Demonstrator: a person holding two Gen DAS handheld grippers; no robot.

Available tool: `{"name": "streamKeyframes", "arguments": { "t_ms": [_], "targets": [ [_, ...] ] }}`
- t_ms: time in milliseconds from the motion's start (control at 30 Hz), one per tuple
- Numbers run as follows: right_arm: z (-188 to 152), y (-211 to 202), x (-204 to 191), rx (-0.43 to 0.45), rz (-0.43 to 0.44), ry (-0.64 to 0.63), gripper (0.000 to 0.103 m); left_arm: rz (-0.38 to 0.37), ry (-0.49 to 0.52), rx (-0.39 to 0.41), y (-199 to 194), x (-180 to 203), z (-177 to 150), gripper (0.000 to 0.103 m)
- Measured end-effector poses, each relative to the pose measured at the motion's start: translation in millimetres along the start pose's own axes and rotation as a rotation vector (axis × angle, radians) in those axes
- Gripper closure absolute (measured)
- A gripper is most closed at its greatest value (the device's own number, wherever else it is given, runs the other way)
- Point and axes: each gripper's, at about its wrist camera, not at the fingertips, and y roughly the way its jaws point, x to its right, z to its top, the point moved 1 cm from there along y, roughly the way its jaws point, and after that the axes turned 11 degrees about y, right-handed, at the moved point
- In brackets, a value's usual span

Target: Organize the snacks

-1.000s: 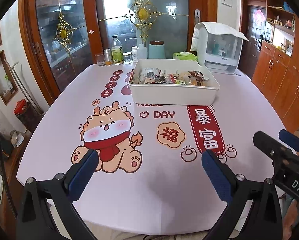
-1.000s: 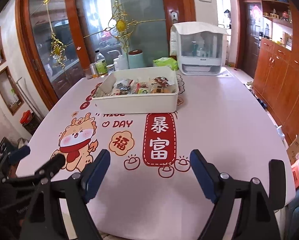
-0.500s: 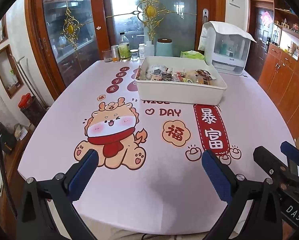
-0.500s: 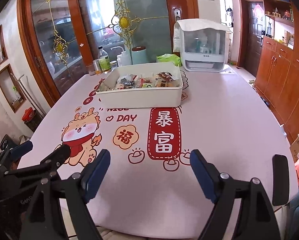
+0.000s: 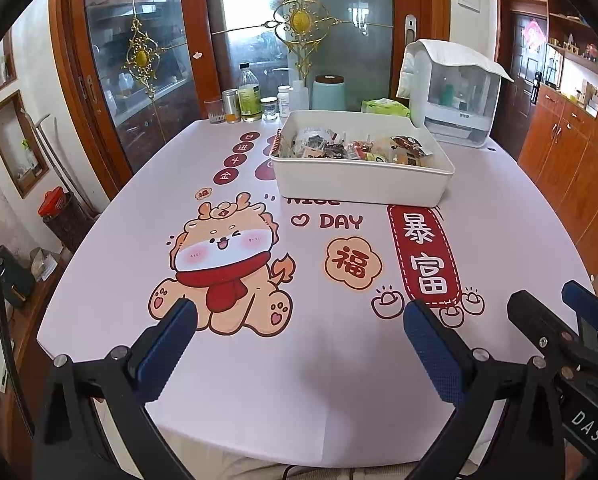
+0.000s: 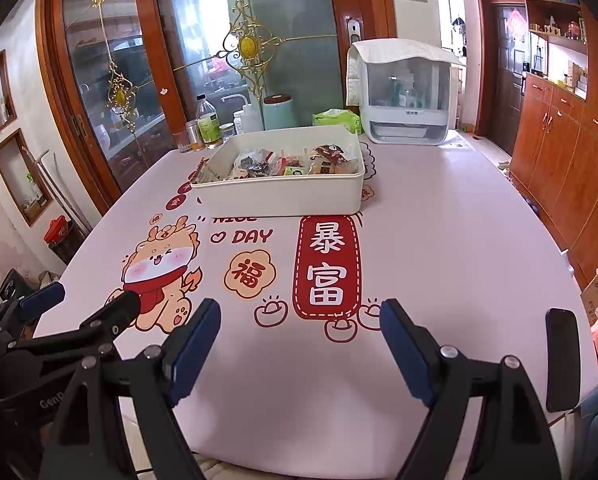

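Note:
A white rectangular bin (image 5: 363, 184) stands on the far half of the table and holds several wrapped snacks (image 5: 351, 148); it also shows in the right wrist view (image 6: 279, 196) with the snacks (image 6: 295, 162) inside. My left gripper (image 5: 299, 332) is open and empty over the near table edge, far short of the bin. My right gripper (image 6: 301, 336) is open and empty, also at the near edge. Each gripper shows at the side of the other's view.
The table has a pink printed cloth (image 5: 259, 360). Bottles and jars (image 5: 251, 100), a teal canister (image 5: 327, 94), a green pack (image 5: 385, 106) and a white covered appliance (image 5: 455, 96) stand along the far edge. A dark phone (image 6: 563, 364) is at right.
Both views have shifted slightly: the bin and table print sit a little differently in frame. Both grippers stay open and empty.

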Motion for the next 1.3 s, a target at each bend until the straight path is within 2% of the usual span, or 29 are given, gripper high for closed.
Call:
{"name": "streamKeyframes", "arguments": {
  "t_ms": [1300],
  "targets": [
    [-5.6,6.7,1.1,-0.025,-0.004,0.013,0.02,-0.011,0.0,-0.022,4.9,1.6,-4.1,0.0]
  ]
}}
